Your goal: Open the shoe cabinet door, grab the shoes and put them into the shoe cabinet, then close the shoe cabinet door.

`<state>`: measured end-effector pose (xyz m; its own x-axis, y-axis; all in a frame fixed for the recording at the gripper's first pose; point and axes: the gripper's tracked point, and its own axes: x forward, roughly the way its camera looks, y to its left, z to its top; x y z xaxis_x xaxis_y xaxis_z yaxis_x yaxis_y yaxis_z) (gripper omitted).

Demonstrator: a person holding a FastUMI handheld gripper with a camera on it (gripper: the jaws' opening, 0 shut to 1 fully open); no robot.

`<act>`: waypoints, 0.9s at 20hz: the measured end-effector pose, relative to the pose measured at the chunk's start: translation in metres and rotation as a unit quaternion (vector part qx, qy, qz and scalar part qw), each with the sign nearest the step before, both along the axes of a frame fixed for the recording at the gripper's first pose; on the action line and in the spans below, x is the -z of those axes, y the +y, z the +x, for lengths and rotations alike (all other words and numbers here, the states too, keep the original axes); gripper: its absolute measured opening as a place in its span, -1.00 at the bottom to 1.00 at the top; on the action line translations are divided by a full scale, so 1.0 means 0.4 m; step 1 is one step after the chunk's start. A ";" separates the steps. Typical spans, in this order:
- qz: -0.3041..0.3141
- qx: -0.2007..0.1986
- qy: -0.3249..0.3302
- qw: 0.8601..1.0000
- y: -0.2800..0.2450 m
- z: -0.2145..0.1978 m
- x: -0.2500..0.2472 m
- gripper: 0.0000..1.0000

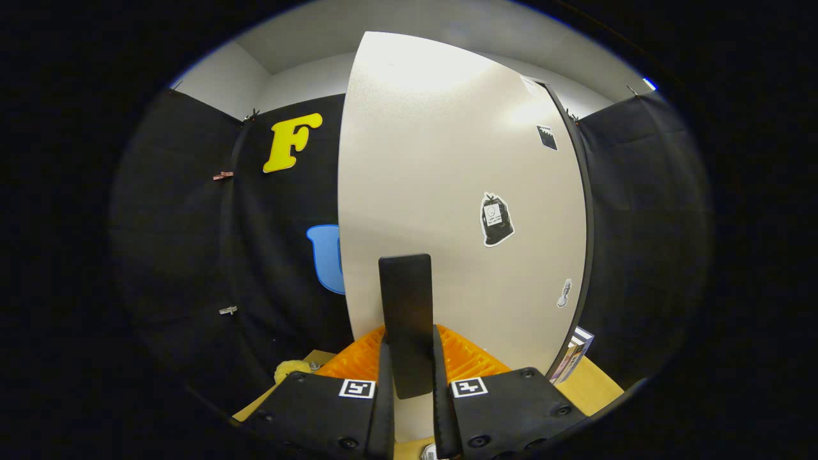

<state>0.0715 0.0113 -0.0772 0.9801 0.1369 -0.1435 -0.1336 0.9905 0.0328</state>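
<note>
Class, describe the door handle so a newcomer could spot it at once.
Find the big pale cabinet door facing the camera. On its lower part stands the handle, a dark upright bar gripped between the tongs. Unlike the stickers beside it, it stands proud.

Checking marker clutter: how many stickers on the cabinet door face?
3 clear on the cabinet door: big black sticker mid-door, dark sticker above, pale sticker below. The tongs clamp the door handle. Others may be hidden.
</note>
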 end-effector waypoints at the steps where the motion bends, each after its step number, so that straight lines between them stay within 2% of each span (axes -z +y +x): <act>1: 0.001 -0.012 0.001 1.000 -0.013 -0.021 -0.005 -0.43; 5: 0.006 -0.050 -0.002 0.999 -0.074 -0.079 -0.021 -0.43; 9: 0.007 -0.072 -0.002 0.997 -0.127 -0.109 -0.032 -0.43; 15: 0.003 -0.086 -0.002 0.996 -0.202 -0.151 -0.046 -0.44; 18: 0.000 -0.079 -0.010 0.997 -0.249 -0.181 -0.055 -0.45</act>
<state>-0.0008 -0.0884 -0.0551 0.9490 0.2893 -0.1249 -0.2879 0.9572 0.0294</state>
